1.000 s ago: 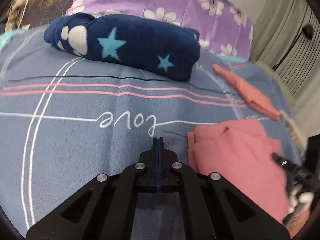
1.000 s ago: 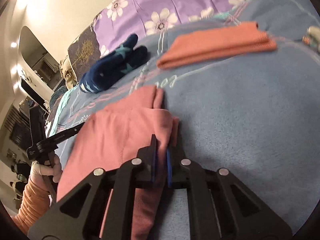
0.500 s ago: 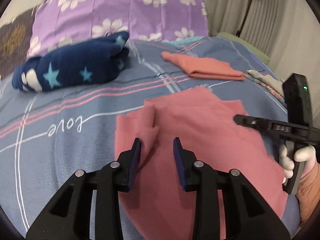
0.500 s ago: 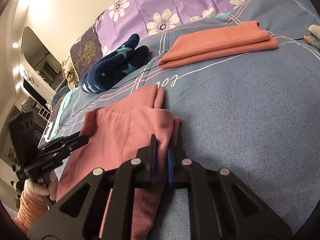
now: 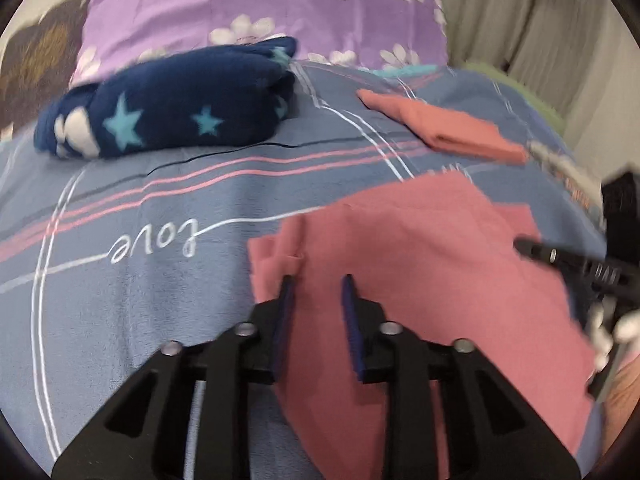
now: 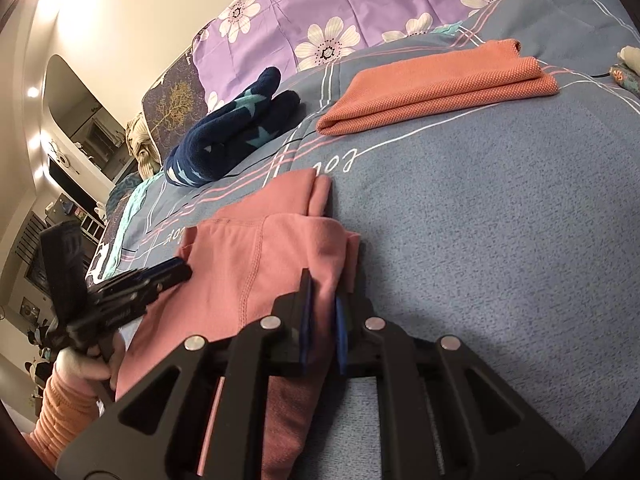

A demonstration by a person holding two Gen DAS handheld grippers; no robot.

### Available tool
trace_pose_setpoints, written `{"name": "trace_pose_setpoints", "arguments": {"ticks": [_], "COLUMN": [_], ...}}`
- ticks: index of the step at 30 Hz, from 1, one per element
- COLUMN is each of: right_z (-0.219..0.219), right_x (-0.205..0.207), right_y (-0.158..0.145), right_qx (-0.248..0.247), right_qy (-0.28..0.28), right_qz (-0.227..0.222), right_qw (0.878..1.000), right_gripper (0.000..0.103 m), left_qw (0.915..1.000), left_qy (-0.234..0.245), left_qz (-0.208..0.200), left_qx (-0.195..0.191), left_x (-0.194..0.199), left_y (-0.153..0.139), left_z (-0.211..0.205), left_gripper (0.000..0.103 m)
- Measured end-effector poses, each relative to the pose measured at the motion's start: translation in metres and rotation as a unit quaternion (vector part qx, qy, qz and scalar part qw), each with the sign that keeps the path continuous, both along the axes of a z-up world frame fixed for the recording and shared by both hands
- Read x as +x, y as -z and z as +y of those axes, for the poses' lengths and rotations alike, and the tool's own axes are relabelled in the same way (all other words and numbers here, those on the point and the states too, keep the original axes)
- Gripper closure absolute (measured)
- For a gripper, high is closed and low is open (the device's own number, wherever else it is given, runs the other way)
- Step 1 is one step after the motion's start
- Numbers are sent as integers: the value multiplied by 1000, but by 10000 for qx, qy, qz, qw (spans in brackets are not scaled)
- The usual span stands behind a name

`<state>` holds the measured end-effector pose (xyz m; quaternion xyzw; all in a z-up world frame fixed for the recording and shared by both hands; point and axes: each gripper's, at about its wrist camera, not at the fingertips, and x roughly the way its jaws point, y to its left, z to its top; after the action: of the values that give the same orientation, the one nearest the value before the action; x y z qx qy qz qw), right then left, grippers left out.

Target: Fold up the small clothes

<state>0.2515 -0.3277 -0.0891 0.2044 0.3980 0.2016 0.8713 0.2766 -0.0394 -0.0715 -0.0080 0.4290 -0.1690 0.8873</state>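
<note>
One pink garment (image 5: 420,280), soft matte knit with a stitched seam, lies partly folded on the blue-grey bedspread (image 5: 140,320). Right tongs (image 6: 322,304) narrow, pinching the garment's folded edge between blue pads. Left tongs (image 5: 316,300) part-way apart over its other side; jaws have just been closing, pink cloth under the gap, pads not pressing it. One orange waffle-textured cloth (image 6: 436,88), folded flat, lies farther up the bed. One navy fleece roll (image 5: 168,112) with teal stars, plump, near the purple floral pillow (image 5: 260,4). Bedspread: fuzzy, pink and white stripes, script lettering.
</note>
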Motion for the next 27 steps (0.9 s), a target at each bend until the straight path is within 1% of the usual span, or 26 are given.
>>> {"name": "trace_pose_setpoints", "arguments": {"ticks": [1, 2, 4, 6, 7, 9, 10, 11, 12, 13, 16, 18, 19, 21, 22, 24, 27], "right_z": [0, 0, 0, 0, 0, 0, 0, 0, 0, 0, 0, 0, 0, 0, 0, 0, 0], "right_x": [0, 0, 0, 0, 0, 0, 0, 0, 0, 0, 1, 0, 0, 0, 1, 0, 0], "right_y": [0, 0, 0, 0, 0, 0, 0, 0, 0, 0, 0, 0, 0, 0, 0, 0, 0], "right_qx": [0, 0, 10, 13, 11, 14, 15, 14, 14, 14, 17, 13, 12, 9, 14, 21, 16], "right_qy": [-2, -3, -3, -5, -5, -4, -4, -4, -6, -6, -8, -14, -14, -12, -11, -12, -12], "right_qz": [1, 4, 11, 11, 12, 12, 12, 12, 12, 13, 18, 21, 20, 18, 21, 23, 22], "right_qw": [10000, 10000, 10000, 10000, 10000, 10000, 10000, 10000, 10000, 10000, 10000, 10000, 10000, 10000, 10000, 10000, 10000], "right_gripper": [92, 92, 92, 92, 92, 92, 92, 92, 92, 92, 92, 92, 92, 92, 92, 92, 92], "left_qw": [9999, 9996, 9972, 9980, 9981, 9970, 9962, 9962, 9966, 9971, 9960, 9942, 9916, 9885, 9882, 9899, 9909], "left_qy": [-110, -200, -395, -396, -397, -388, -359, -227, -84, 127, 605, 753, 806, 858, 851, 778, 680], "left_qz": [-71, -204, -451, -339, -284, -210, -157, -29, 75, 95, -67, -88, -70, -109, -149, -121, -123], "left_qx": [-68, 48, 444, 355, 382, 635, 776, 839, 817, 739, 657, 768, 1005, 1238, 1264, 1176, 1152], "left_x": [-1, -2, 0, 11, 19, 33, 40, 47, 51, 50, 37, 30, 27, 24, 22, 23, 21], "left_y": [-5, -9, -16, -19, -20, -18, -16, -14, -12, -14, -23, -21, -17, -11, -10, -12, -13], "left_z": [4, 5, 6, 11, 13, 13, 13, 12, 10, 6, -7, -16, -22, -29, -30, -28, -24], "left_gripper": [79, 78, 77, 77, 77, 77, 78, 78, 78, 78, 77, 75, 74, 74, 74, 73, 67]}}
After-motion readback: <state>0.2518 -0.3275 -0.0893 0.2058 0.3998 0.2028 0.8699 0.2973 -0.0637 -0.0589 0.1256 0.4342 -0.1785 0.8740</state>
